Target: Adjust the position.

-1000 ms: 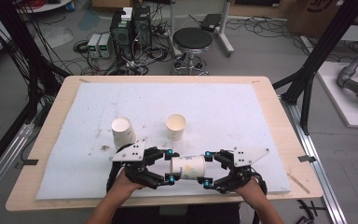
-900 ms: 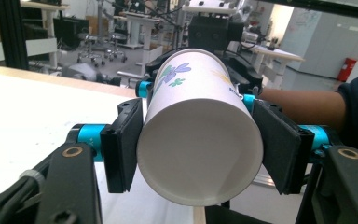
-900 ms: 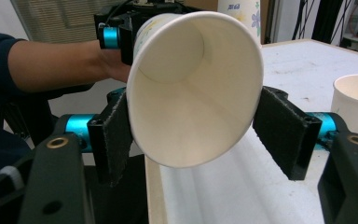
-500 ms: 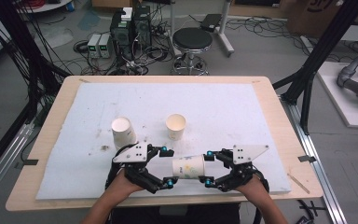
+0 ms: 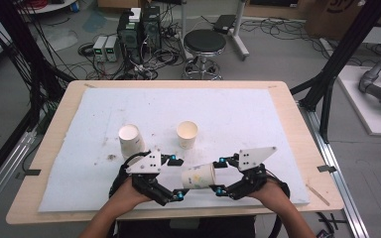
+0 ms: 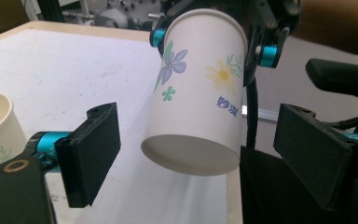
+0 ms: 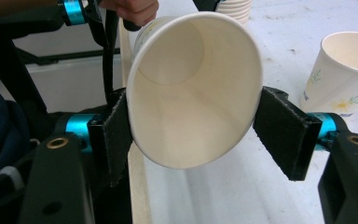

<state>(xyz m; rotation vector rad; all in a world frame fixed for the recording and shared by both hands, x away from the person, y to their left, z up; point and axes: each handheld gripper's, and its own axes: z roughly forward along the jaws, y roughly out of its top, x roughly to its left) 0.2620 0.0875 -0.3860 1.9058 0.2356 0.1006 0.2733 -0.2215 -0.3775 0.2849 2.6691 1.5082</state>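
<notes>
Right tool clamps the paper cup at its rim end, holding it on its side above the near edge of the surface. Left tool: jaws just opened, spread either side of the cup's base, not touching. Farther off, an upside-down cup and an upright cup stand apart.

Two upright cups stand behind the sideways cup.
</notes>
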